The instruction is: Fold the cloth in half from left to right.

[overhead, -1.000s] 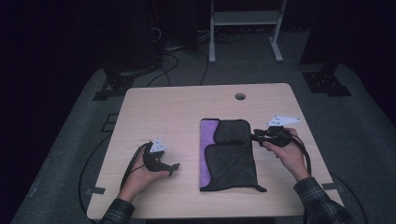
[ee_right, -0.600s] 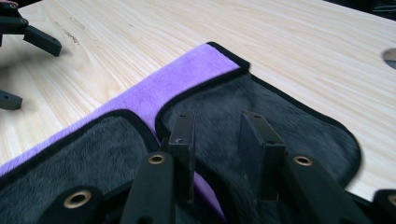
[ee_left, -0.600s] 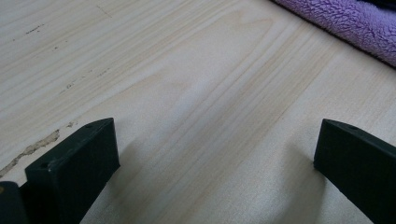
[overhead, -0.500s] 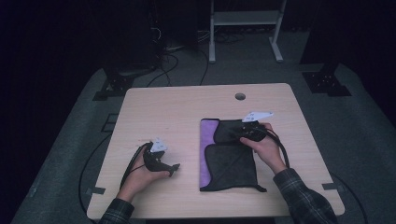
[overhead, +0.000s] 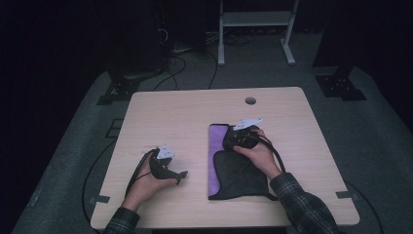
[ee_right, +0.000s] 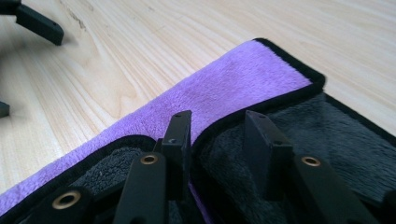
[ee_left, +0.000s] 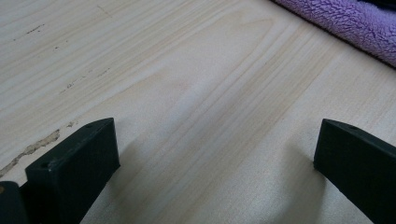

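One cloth (overhead: 237, 168) on the table (overhead: 185, 112), purple face with grey folded over. Soft, limp, light; best pinched at the black-trimmed fold edge (thin, easy to slip).

Right gripper (ee_right: 218, 126) over the cloth's far end, jaws just widening, astride that edge, not pinching.

Left gripper (ee_left: 215, 154) beside the cloth, jaws apart over bare wood.

Two grippers.

Room's pretty dark around the lit worktop (overhead: 185, 117), light coming from above. Close-up views are bright and fairly sharp, soft shadows under the tongs, nearest parts a bit blurry.
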